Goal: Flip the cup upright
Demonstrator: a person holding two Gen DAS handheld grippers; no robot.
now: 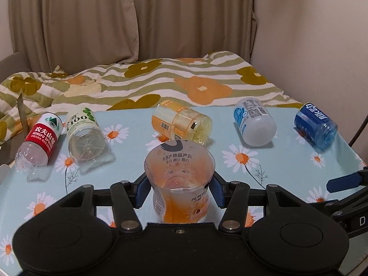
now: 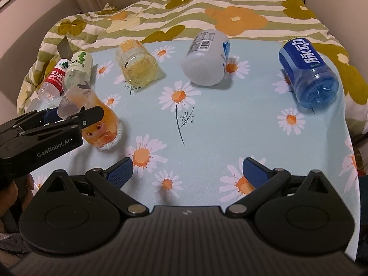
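An orange-tinted clear cup (image 1: pixel 180 179) cut from a bottle stands between my left gripper's (image 1: pixel 179 189) blue pads, open end up, bottom on the daisy cloth. The left gripper is shut on it. In the right wrist view the same cup (image 2: pixel 101 124) leans, its base on the cloth, with the left gripper (image 2: pixel 69 115) clamped near its rim. My right gripper (image 2: pixel 187 169) is open and empty, low over the near middle of the table.
Several other cut-bottle cups lie on their sides along the far edge: red-label (image 1: pixel 38 141), green-label (image 1: pixel 86 138), yellow (image 1: pixel 181 122), white (image 1: pixel 255 122), blue (image 1: pixel 316 126). A daisy tablecloth (image 2: pixel 207 126) covers the table; a striped floral bed quilt (image 1: pixel 161 80) lies behind.
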